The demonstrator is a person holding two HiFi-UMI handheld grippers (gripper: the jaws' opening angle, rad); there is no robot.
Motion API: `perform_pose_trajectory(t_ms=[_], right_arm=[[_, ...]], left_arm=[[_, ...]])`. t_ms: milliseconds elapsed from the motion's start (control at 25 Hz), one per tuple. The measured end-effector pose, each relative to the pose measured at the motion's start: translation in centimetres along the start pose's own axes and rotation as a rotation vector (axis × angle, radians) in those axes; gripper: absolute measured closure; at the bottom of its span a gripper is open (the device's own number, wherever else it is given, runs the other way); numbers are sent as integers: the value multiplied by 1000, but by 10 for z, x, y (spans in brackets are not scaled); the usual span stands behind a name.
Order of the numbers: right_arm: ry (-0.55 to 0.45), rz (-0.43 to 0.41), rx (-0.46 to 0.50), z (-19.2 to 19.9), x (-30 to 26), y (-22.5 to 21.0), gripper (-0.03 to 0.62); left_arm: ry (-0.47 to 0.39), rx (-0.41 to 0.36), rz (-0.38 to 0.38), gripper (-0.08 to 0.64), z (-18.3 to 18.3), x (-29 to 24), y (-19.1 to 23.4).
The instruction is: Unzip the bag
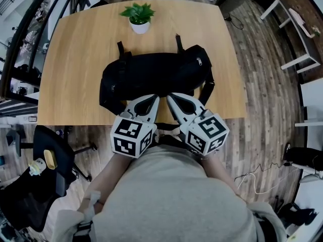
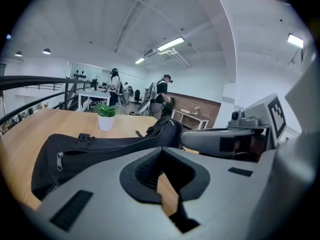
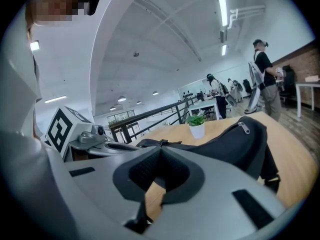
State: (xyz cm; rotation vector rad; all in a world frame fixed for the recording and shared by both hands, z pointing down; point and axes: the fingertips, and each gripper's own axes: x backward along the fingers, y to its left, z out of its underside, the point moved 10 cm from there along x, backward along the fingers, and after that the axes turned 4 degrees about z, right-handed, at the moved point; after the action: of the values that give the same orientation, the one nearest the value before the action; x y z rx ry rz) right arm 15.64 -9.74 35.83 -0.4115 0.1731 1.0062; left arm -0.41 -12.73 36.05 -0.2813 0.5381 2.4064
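A black bag (image 1: 154,77) lies lengthwise across the middle of the wooden table (image 1: 70,84), zipped closed, with a silver zipper pull (image 1: 200,62) near its right end. My left gripper (image 1: 156,98) and right gripper (image 1: 169,96) are side by side at the bag's near edge, both shut with nothing between the jaws. In the left gripper view the bag (image 2: 100,151) lies just ahead, with a zipper pull (image 2: 60,160) at its left end. In the right gripper view the bag (image 3: 235,144) rises to the right, its pull (image 3: 243,128) on top.
A small potted plant (image 1: 139,16) stands behind the bag at the table's far edge. A black office chair (image 1: 45,160) is left of the table and white benches (image 1: 298,29) are at the right. People (image 2: 162,96) stand far off in the room.
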Motion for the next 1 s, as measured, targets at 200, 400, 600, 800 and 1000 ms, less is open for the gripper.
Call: perform_pose_trajectory(t_ms=[200, 400, 600, 800, 1000], right_arm=[[1, -20, 0, 0, -1, 0, 588], [17, -32, 1, 2, -1, 1, 588], [33, -29, -1, 6, -2, -2, 588], [39, -29, -6, 9, -2, -5, 588], [46, -35, -13, 11, -3, -7, 588]], left_arm=[[3, 3, 7, 543, 1, 0, -3], [-7, 18, -5, 543, 1, 2, -4], [3, 30, -17, 543, 3, 0, -3], [3, 38, -21, 543, 4, 1, -2], [5, 38, -20, 543, 5, 0, -1]])
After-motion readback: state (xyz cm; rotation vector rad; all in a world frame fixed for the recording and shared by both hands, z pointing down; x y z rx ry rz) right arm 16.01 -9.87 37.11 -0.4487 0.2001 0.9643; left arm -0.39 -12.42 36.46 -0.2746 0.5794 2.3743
